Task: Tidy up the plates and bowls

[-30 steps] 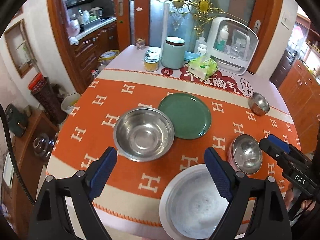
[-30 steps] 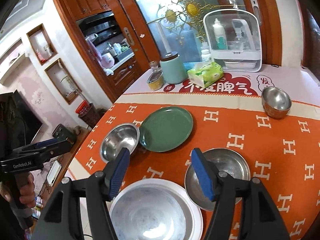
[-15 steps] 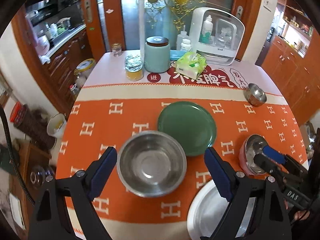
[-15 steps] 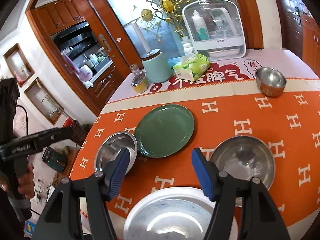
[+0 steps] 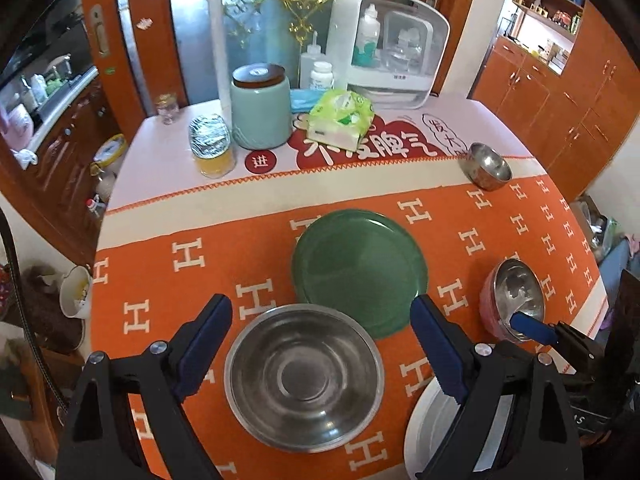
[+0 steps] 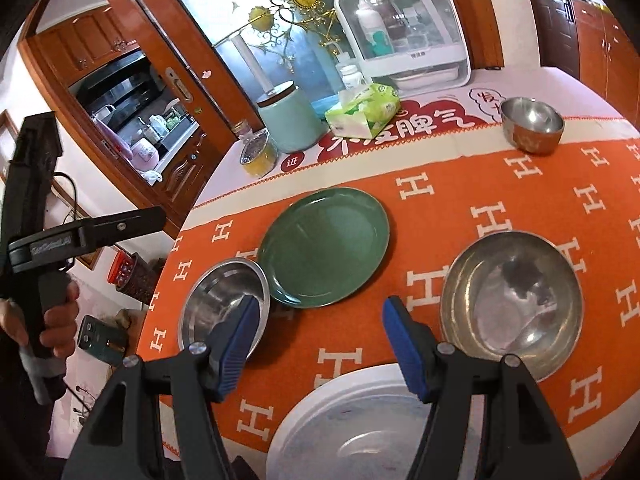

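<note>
**Both tongs spread wide above the dishes**

The left tongs (image 5: 320,344) hang over the near part of the counter (image 5: 160,168) with their blue-padded fingers (image 5: 204,344) wide apart and nothing between them. Directly below sits the large steel bowl (image 5: 304,378), upright on the orange H-patterned cloth (image 5: 192,256). Its far rim lies just beside the green plate (image 5: 360,276), and from this view the plate's near edge appears to overlap the bowl's rim slightly. To the right of the plate stands a pink-sided steel bowl (image 5: 514,292). At the near right edge a white plate (image 5: 436,432) shows partly behind the right finger. A small steel bowl (image 5: 486,166) sits well apart, at the far right, where the orange cloth meets the pale strip.

The right tongs (image 6: 316,344) are also apart and empty, above the cloth between the white plate (image 6: 360,424) and the green plate (image 6: 324,246). The pink-sided bowl (image 6: 512,304) lies just right of the right finger; the large bowl (image 6: 224,304) is partly hidden behind the left finger. The small bowl (image 6: 532,124) stands far right.

At the back of the counter stand a mint canister (image 5: 260,108), a foil-capped jar (image 5: 210,146), a green tissue pack (image 5: 340,118) and a white lidded cabinet (image 5: 388,48).
</note>
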A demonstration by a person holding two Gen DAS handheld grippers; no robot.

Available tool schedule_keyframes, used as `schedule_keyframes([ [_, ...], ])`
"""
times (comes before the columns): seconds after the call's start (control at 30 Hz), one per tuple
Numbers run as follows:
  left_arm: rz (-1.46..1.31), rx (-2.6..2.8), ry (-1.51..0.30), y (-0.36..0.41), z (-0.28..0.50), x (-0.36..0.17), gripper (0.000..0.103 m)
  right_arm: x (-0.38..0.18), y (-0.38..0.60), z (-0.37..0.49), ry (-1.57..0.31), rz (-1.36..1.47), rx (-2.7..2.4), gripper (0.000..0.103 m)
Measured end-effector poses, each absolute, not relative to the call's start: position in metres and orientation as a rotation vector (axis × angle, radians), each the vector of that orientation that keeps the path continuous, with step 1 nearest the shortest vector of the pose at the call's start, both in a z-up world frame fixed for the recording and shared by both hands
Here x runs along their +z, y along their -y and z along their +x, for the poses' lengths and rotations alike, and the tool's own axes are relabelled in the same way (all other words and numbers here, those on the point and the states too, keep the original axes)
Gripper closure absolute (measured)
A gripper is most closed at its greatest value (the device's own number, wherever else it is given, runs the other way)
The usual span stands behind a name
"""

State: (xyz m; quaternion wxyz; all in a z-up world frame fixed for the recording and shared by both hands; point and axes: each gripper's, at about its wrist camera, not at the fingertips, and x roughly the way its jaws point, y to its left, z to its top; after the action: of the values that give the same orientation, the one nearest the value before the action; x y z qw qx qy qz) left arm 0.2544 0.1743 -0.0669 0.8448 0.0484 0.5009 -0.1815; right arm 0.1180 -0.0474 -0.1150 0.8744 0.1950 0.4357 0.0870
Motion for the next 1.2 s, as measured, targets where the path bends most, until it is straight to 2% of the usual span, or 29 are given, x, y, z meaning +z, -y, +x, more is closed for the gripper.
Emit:
schedule_keyframes([
  [0.5,0.035,-0.464,-1.218,-0.180,0.313,-0.140,0.013,-0.148,0.034,0.153,-1.015,0.460,0.160,0.039],
  [1.2,-0.017,-0.509,-1.392,-0.165,0.347,-0.211,0.014,-0.200,0.019,0.185,-1.118,0.492,0.109,0.039],
])
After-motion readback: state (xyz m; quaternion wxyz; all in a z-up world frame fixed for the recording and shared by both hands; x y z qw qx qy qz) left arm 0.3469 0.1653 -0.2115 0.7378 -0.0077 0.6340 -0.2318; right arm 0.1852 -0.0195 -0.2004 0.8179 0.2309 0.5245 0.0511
